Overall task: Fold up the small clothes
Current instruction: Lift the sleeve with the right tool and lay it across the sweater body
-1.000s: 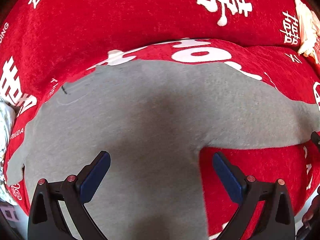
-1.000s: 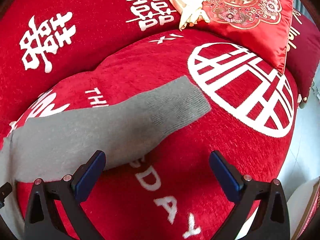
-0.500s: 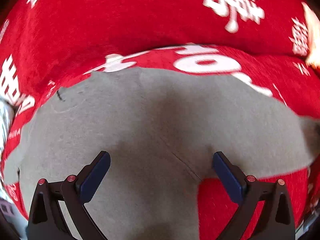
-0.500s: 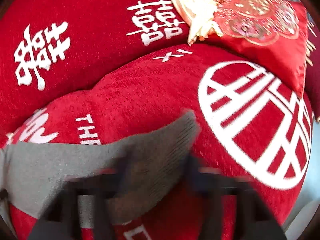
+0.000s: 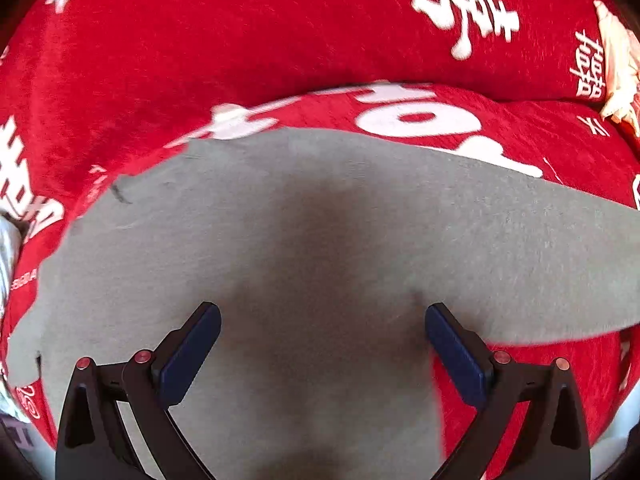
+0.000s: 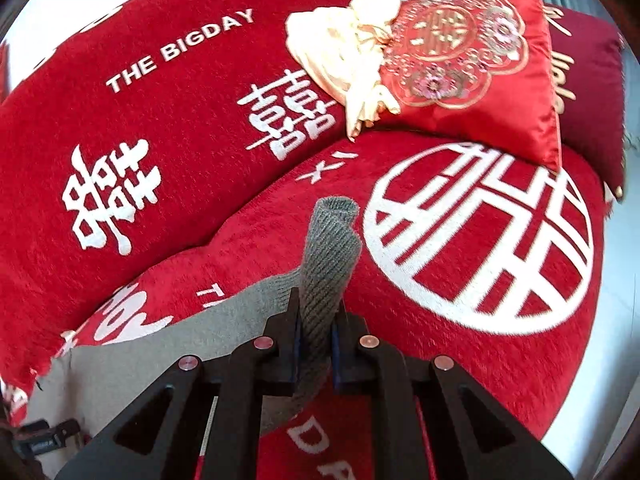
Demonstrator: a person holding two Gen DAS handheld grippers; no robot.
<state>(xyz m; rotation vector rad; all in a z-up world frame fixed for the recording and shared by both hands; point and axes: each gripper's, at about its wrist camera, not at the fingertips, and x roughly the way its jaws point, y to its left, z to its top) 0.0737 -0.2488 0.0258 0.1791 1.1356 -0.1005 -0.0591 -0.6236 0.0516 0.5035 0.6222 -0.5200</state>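
On the red plush sofa cover (image 6: 500, 360) lies the flat grey knitted garment (image 5: 320, 240), its ribbed sleeve cuff (image 6: 330, 264) pinched in the right tongs (image 6: 316, 344), likely for folding inward, while the left tongs (image 5: 322, 340) hover wide above its body.

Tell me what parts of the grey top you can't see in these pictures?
- Left wrist view: the grey top runs off the bottom edge, so its lower end is cut off; its other sleeve runs off the right edge.
- Right wrist view: the shut right hand-held gripper hides the pinched part of the sleeve.
- What lies under the top on the red sofa cover is hidden.
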